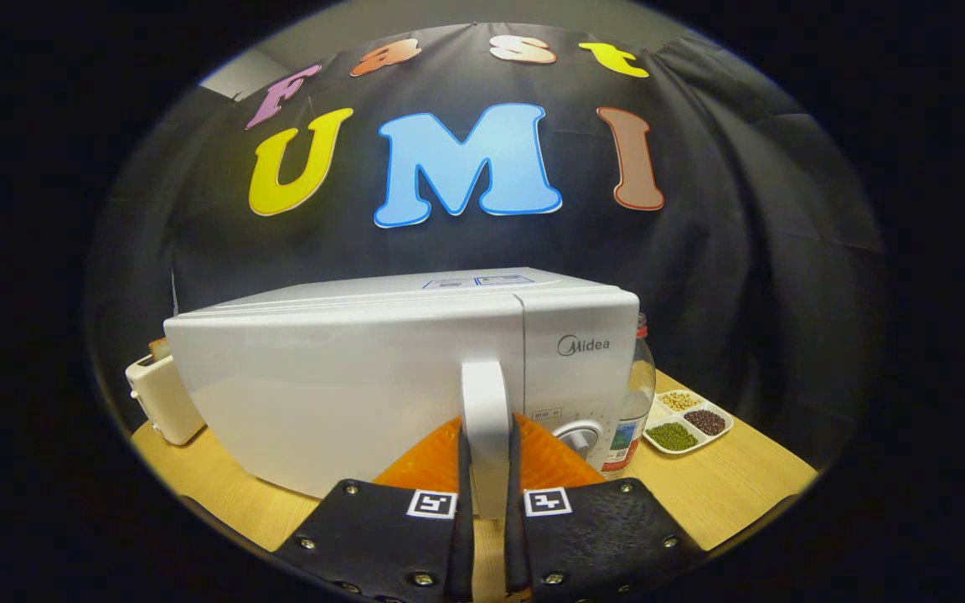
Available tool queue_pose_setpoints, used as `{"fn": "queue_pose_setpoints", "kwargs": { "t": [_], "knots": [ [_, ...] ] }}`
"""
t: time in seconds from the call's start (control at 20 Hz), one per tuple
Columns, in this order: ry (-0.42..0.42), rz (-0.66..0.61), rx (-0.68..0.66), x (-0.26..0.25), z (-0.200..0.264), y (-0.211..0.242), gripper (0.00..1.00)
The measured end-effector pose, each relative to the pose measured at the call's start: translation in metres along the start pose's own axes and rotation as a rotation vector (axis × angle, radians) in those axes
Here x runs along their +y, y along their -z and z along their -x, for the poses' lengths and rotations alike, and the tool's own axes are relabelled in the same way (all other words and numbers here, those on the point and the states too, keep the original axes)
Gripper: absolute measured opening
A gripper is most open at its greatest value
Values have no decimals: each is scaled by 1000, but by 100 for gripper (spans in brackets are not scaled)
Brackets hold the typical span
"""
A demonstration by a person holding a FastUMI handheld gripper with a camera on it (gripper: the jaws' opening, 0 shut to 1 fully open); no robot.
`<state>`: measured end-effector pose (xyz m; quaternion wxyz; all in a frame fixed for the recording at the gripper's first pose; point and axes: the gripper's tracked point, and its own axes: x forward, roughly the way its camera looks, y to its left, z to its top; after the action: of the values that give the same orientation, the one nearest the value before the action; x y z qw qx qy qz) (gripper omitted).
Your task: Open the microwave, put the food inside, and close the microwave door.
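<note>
Gripper view: gripper (487, 469) clamped with both fingers on white vertical door handle (485, 402) of closed microwave (348, 394) on wooden table (725, 494), step one, door opening; next likely pull handle nearward to swing door.

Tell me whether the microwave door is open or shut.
Shut: the door lies flush with the microwave front, while the tongs clamp its handle.
</note>
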<state>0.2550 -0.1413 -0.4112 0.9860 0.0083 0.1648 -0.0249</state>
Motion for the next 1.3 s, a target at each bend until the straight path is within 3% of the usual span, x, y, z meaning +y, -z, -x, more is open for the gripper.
{"fn": "queue_pose_setpoints", "kwargs": {
  "t": [0.2, 0.25, 0.5, 0.6, 0.85, 1.3],
  "knots": [
    [23, 13, -2, 1, 8, 0, 15],
    [35, 34, -9, 1, 6, 0, 6],
    [14, -26, 0, 2, 16, 2, 7],
    [51, 38, -24, 4, 40, 6, 6],
    [47, 64, -23, 22, 102, 21, 6],
    [-97, 53, -133, 117, 220, 51, 6]
  ]
}}
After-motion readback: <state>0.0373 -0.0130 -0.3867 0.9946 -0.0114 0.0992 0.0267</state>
